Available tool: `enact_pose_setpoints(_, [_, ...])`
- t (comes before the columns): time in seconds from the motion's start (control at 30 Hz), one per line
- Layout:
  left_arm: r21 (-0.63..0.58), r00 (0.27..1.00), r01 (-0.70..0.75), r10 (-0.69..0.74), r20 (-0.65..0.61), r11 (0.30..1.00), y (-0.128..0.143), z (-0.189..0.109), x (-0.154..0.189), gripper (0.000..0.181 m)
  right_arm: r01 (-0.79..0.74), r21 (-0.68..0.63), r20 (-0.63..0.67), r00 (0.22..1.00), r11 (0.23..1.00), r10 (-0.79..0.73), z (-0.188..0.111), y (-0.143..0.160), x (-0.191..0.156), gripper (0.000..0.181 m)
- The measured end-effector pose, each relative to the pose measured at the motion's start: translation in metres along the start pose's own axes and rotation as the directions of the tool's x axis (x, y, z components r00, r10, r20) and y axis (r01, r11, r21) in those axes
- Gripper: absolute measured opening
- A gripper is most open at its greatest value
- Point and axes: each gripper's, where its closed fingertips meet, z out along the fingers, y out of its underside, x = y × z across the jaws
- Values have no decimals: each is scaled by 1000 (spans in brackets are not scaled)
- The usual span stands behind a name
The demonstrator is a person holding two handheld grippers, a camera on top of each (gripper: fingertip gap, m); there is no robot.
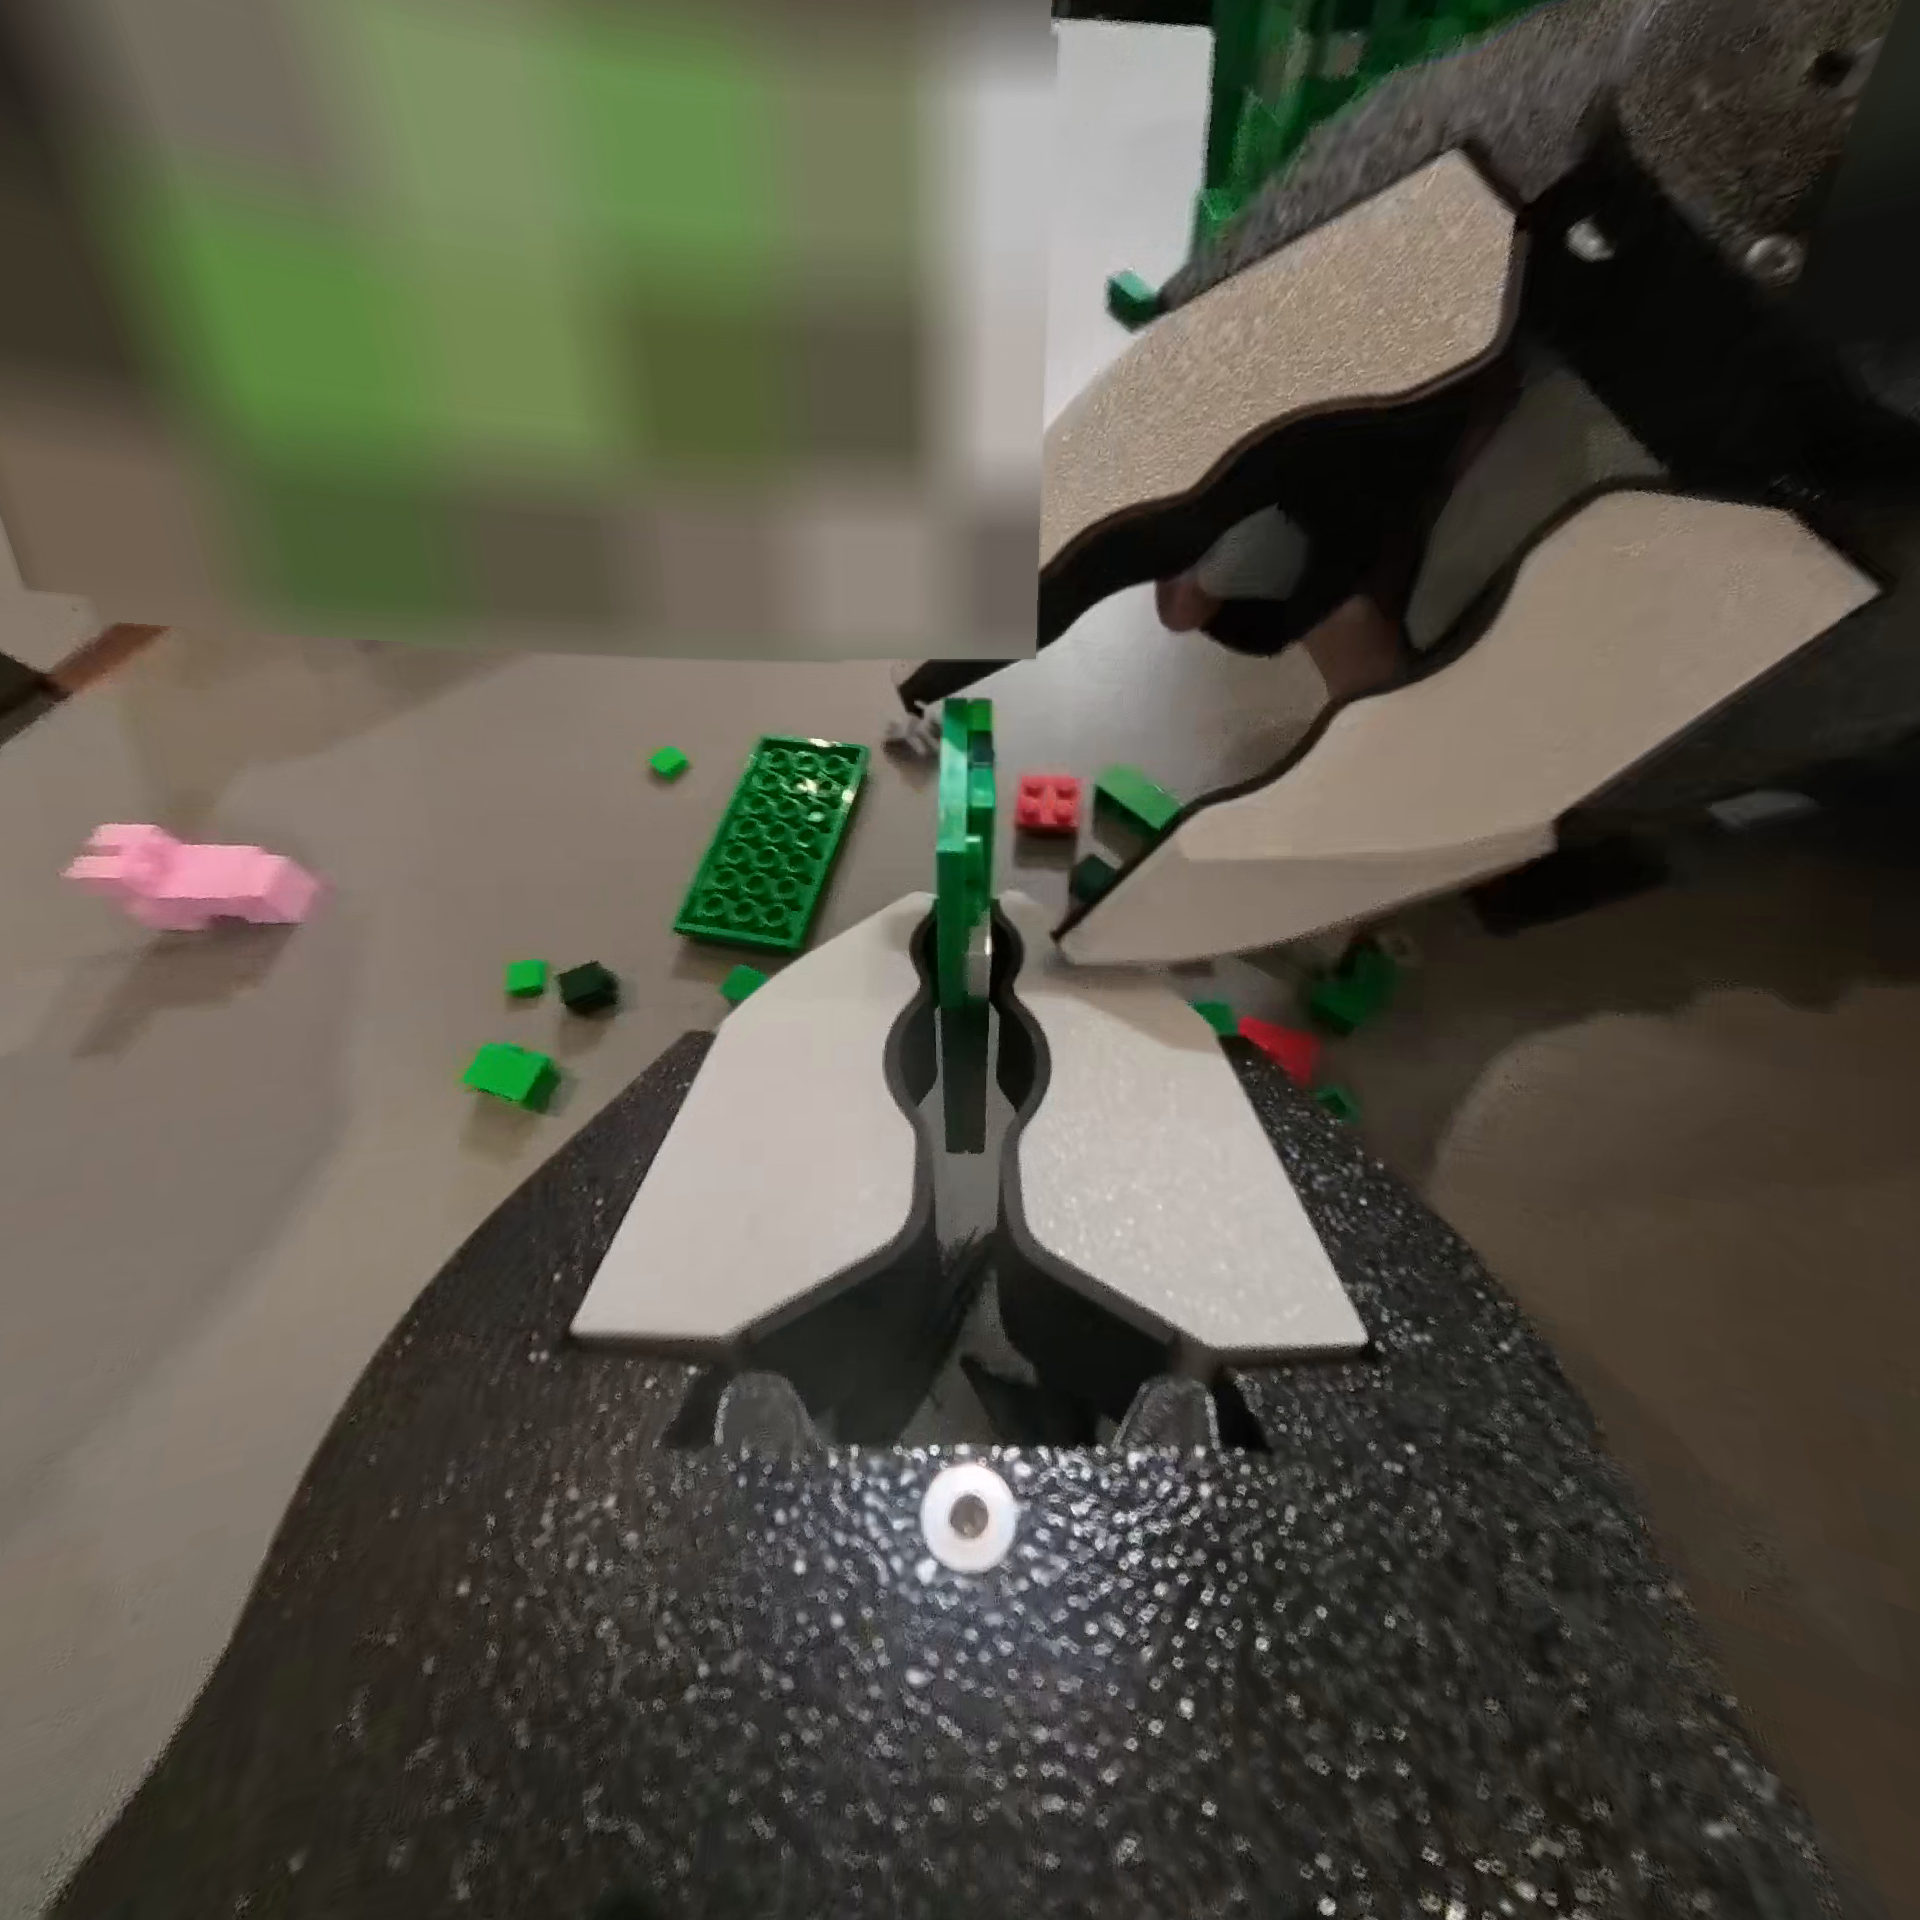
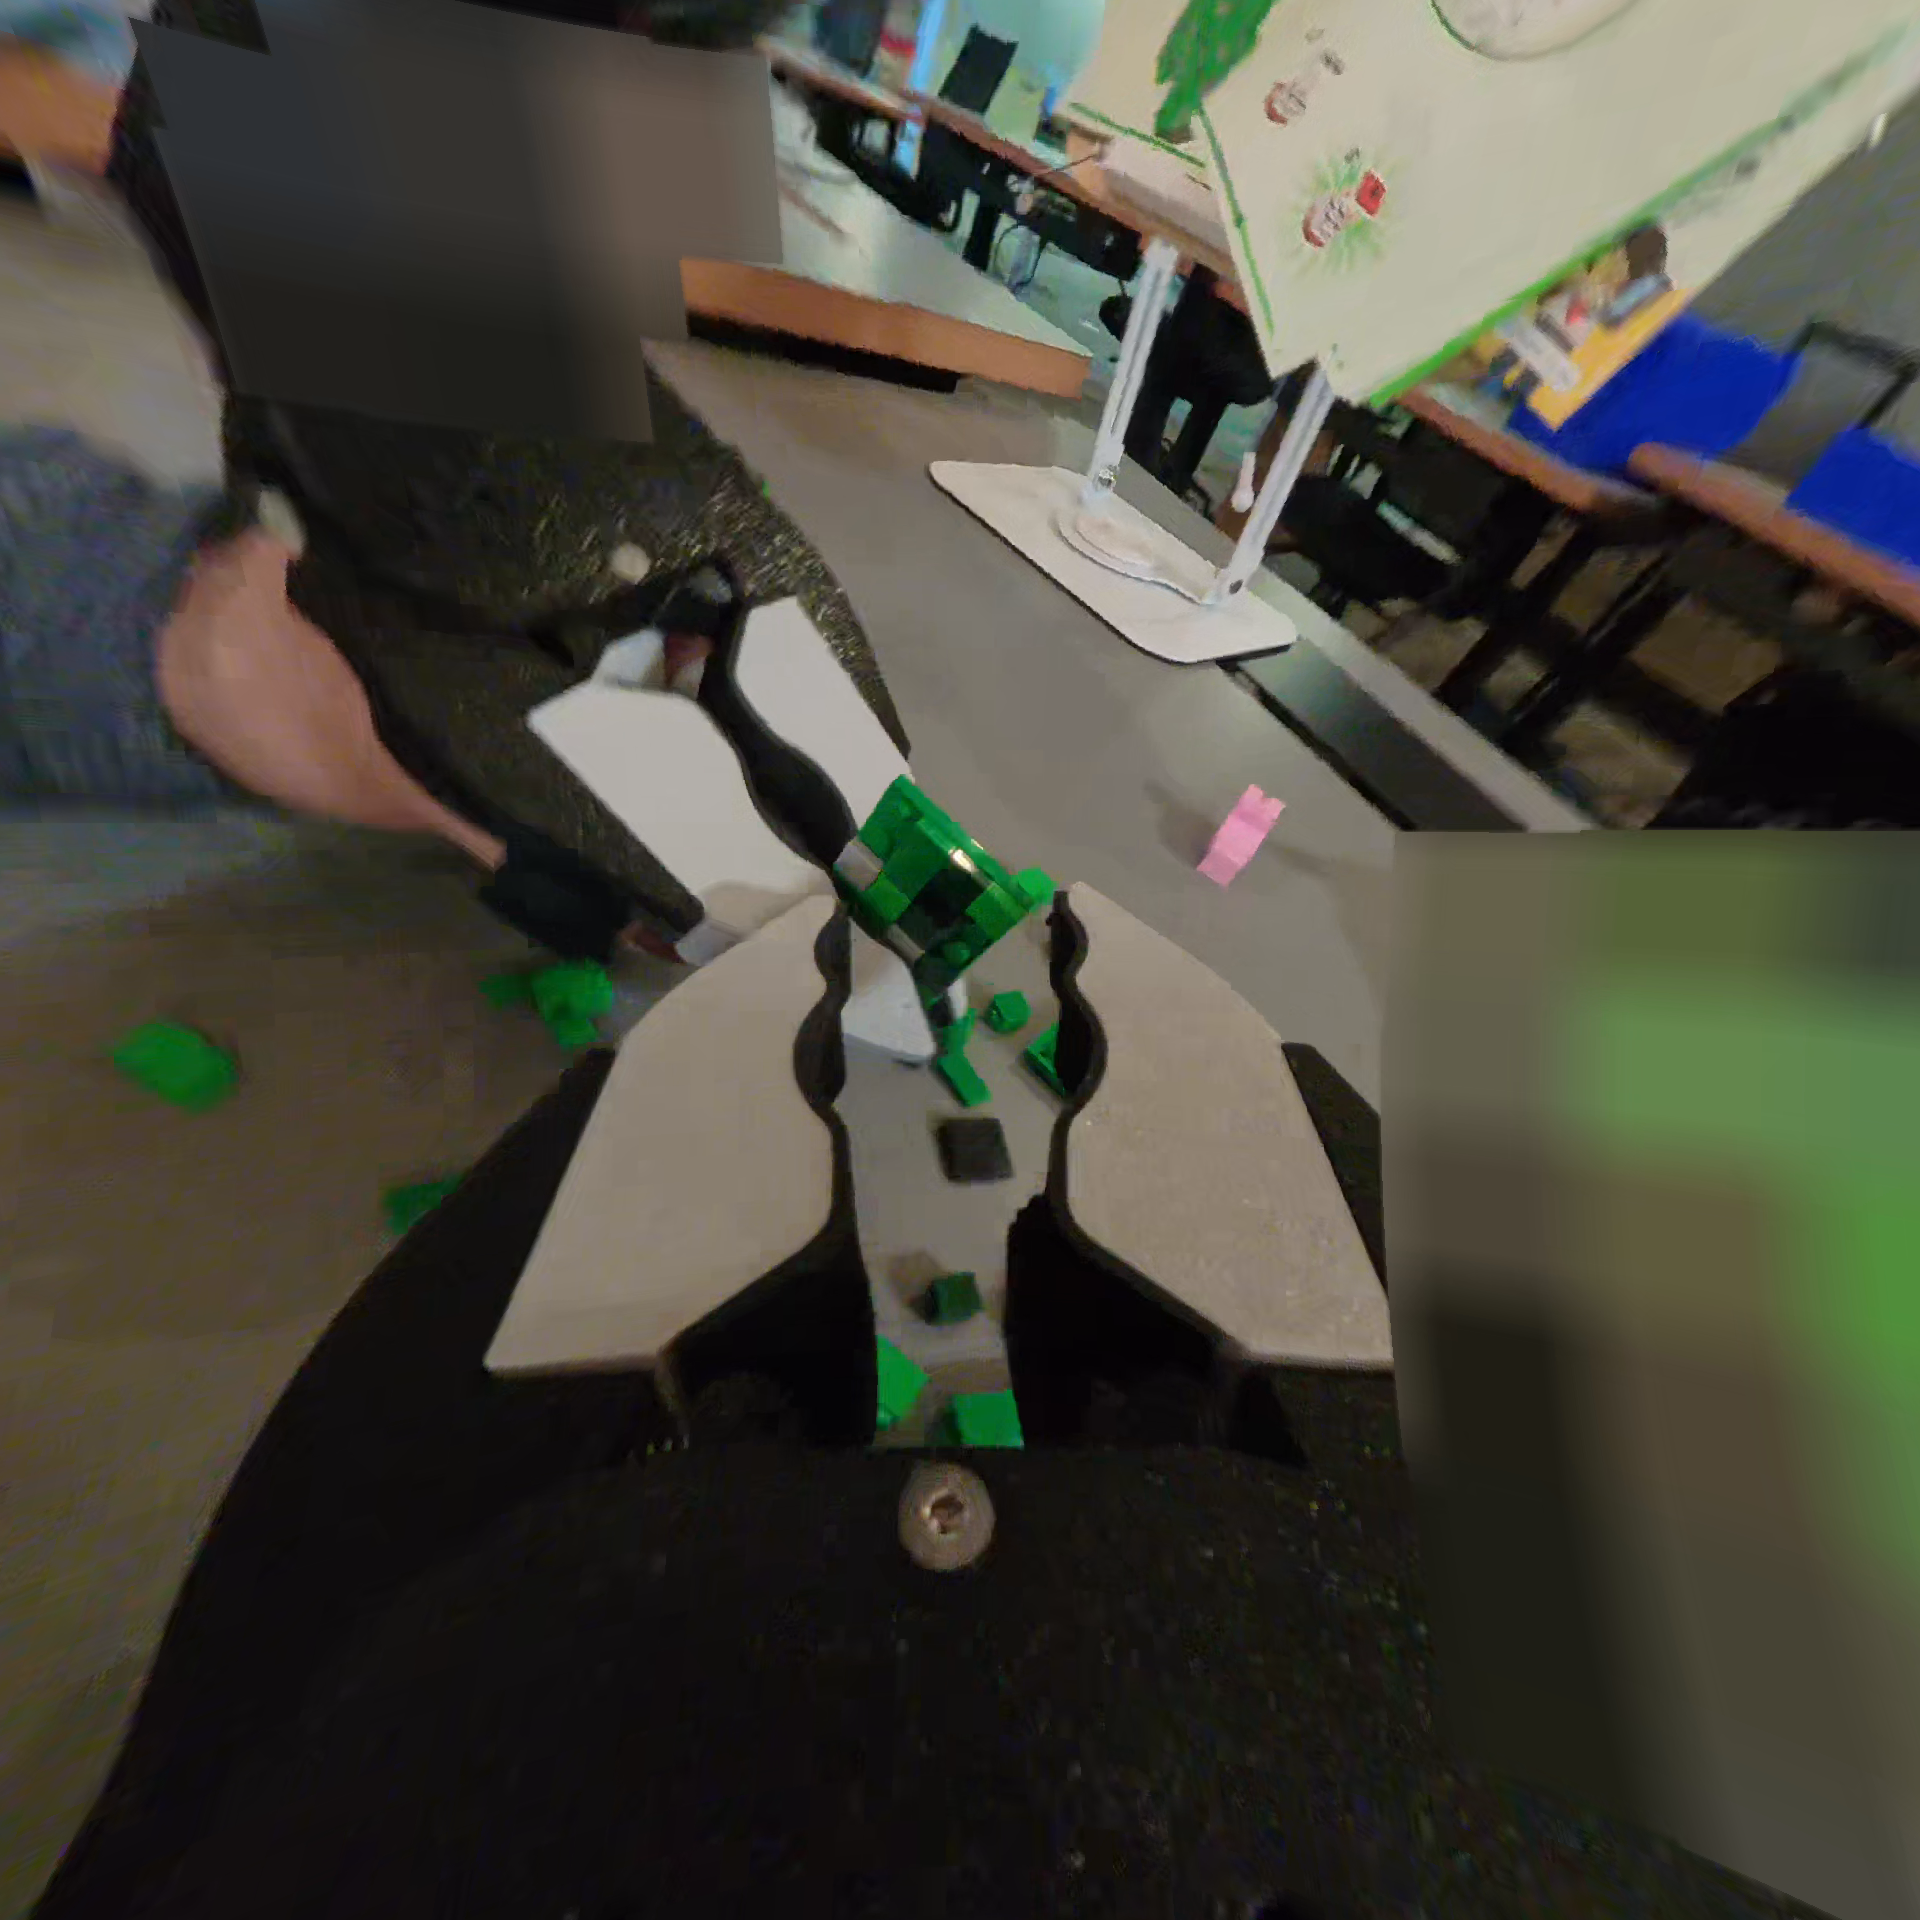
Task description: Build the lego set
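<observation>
My left gripper (image 1: 961, 930) is shut on a flat green lego assembly (image 1: 964, 831), held upright and edge-on above the grey table (image 1: 312, 1143). In the right wrist view the same assembly (image 2: 925, 883) shows green and black blocks, gripped by the left gripper (image 2: 826, 847). My right gripper (image 2: 945, 914) is open and empty, with its tips on either side of the assembly's end. Its fingers (image 1: 1299, 343) come in from the upper right in the left wrist view.
A green studded plate (image 1: 774, 842), a red brick (image 1: 1047, 802), a black tile (image 2: 974, 1148) and several small green pieces (image 1: 509, 1070) lie on the table. A pink pig (image 1: 197, 878) sits to the left. A white stand (image 2: 1122, 551) holds a booklet.
</observation>
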Motion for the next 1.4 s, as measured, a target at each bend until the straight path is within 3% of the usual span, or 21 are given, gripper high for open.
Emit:
enact_pose_setpoints(0.13, [70, 995, -61, 55, 87, 996, -11, -2, -4, 6, -295, 99, 19, 955, 950, 294, 3, -11, 2, 35])
enact_pose_setpoints(0.27, [126, 981, -123, 101, 169, 984, -19, -7, -9, 5, -395, 160, 22, 917, 904, 397, 3, -19, 1, 29])
enact_pose_setpoints(0.5, [186, 977, -129, 92, 193, 974, -28, -11, -9, 5, -342, 243, -39, 932, 908, 361, -1, -27, 2, 25])
enact_pose_setpoints(0.93, [142, 933, -236, 183, 311, 961, -32, -15, -14, 6, -287, 277, -103, 940, 917, 325, -3, -30, 5, 23])
enact_pose_setpoints(1.3, [106, 943, -99, 59, 329, 989, -23, -10, -26, 6, -253, 213, -233, 925, 944, 301, 3, -23, 12, 22])
enact_pose_setpoints(1.33, [89, 942, -100, 65, 329, 991, -20, -9, -27, 6, -217, 198, -281, 922, 956, 267, -2, -22, 14, 0])
enact_pose_setpoints(1.4, [75, 944, -95, 66, 324, 993, -18, -7, -25, 6, -163, 187, -317, 923, 969, 217, 0, -22, 16, 0])
